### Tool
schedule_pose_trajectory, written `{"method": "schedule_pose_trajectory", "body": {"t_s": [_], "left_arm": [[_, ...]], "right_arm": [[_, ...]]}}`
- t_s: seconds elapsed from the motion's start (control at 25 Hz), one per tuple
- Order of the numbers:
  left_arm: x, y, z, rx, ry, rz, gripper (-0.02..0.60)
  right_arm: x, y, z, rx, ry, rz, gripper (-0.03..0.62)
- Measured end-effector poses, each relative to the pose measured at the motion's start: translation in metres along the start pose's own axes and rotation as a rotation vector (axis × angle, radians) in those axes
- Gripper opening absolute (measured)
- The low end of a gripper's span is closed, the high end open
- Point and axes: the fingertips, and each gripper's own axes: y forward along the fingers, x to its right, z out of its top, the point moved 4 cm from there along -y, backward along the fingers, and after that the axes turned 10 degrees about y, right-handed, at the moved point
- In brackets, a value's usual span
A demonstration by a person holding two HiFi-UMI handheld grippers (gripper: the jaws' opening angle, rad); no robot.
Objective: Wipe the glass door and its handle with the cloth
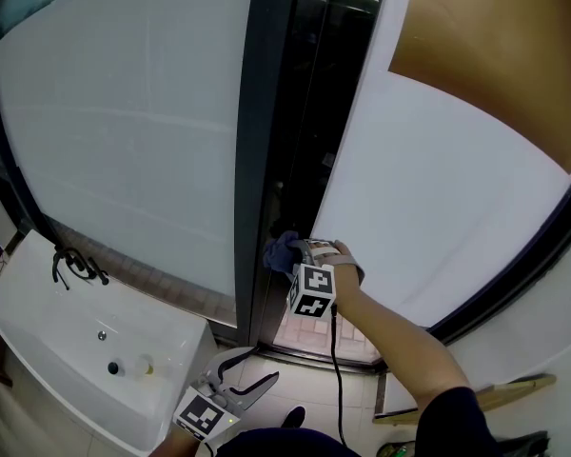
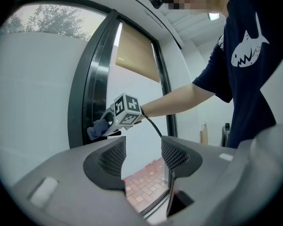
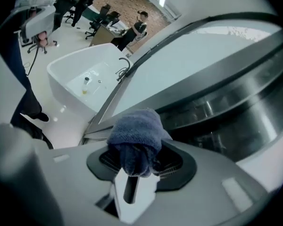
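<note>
L gripper (image 1: 259,367) hangs low, close to the person's body, jaws spread w/ nothing between them. In its own view (image 2: 144,154) only brick floor (image 2: 141,185) shows thru the gap. Just left of it stands a white basin (image 1: 38,303) w/ a black tap (image 1: 76,267) at its far edge.

Further out, R gripper (image 1: 295,253) is held at arm's length, pinching a bunched blue cloth (image 1: 281,250). Its own view (image 3: 137,161) shows the cloth (image 3: 134,128) clamped between the 2 jaws, the wad bulging out past the tips. The cloth touches the dark vertical frame (image 1: 266,141) of the glass door (image 1: 124,112), low down, at the edge next to the black gap. L gripper view agrees: cloth (image 2: 96,128) against the dark upright, R gripper (image 2: 104,125) right behind it.

Just past the cloth a shiny metal strip (image 3: 217,105) runs along the frame; can't tell if that's the handle. The door's frosted pane lies left of the frame. A 2nd white pane (image 1: 438,208) lies to the right, w/ a tan blind (image 1: 495,46) over its top.
</note>
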Motion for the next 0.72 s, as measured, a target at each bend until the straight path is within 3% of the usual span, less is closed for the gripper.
{"method": "schedule_pose_trajectory", "body": {"t_s": [0.28,0.72], "left_arm": [[-0.002,-0.001,0.001,0.003,-0.013,0.019,0.232],[0.0,0.002,-0.004,-0.004,-0.004,0.005,0.232]], "right_arm": [[-0.014,0.026,-0.005,-0.088,-0.173,-0.038,0.178],[-0.013,0.005,-0.028,-0.057,-0.11,-0.028,0.178]]}}
